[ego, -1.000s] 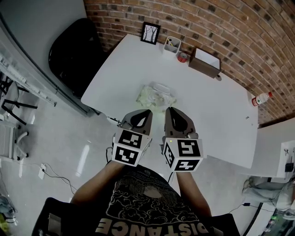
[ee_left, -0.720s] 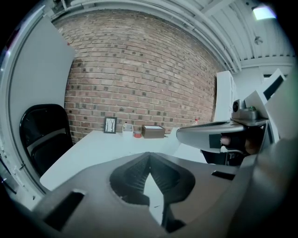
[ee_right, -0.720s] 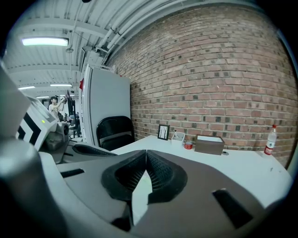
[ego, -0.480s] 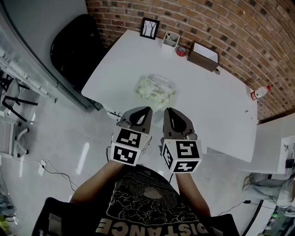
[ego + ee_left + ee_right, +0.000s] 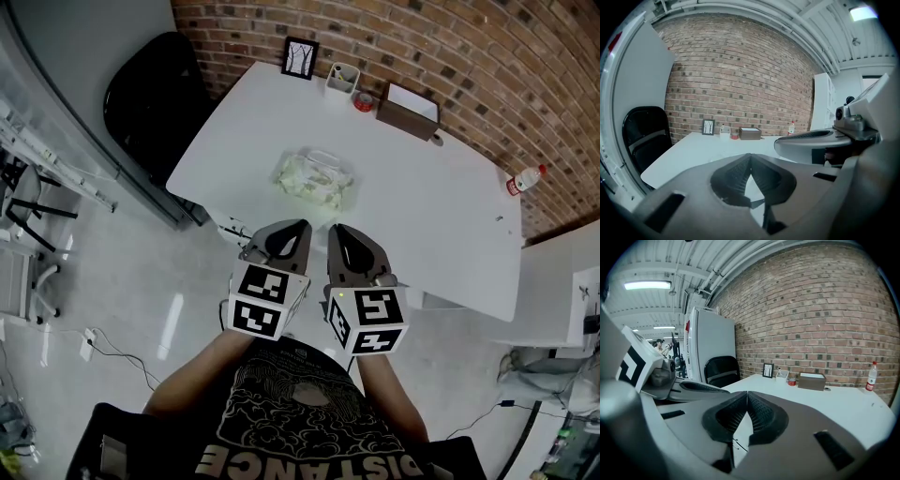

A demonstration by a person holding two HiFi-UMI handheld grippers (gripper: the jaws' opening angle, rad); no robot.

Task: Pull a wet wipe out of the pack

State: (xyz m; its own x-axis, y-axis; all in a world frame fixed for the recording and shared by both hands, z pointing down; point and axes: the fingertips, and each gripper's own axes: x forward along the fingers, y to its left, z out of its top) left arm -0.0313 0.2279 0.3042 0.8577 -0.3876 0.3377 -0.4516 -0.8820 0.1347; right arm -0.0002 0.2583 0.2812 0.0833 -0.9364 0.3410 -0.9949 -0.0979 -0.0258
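The table (image 5: 441, 225) and all on it sit a little higher in the head view than a second ago, while both grippers hold almost the same spot in the frame. So the gap between jaw tips and pack has widened slightly. Whether the head tipped or the person drew back, I cannot tell.

The chair (image 5: 150, 94) stands well left of the pack, off the table.

The pack (image 5: 314, 180) lies flat on the table near its front edge, pale green with a lighter patch on top. It has not shifted against the things around it. Whether a wipe sticks out is too small to tell.

The left gripper (image 5: 304, 224) and right gripper (image 5: 335, 228) hover side by side just short of the pack, on the person's side of it and off the table edge. Each gripper view shows ribbed pads meeting at the tips with nothing between them.

Beyond the pack, by the wall, stand a box (image 5: 408, 108), a frame (image 5: 300, 58), a cup (image 5: 341, 79) and a red roll (image 5: 364, 98). A bottle (image 5: 523, 179) is far right.

For the task, my judgement is that the last second brought no contact: no wipe is gripped and the pack is free of both grippers.
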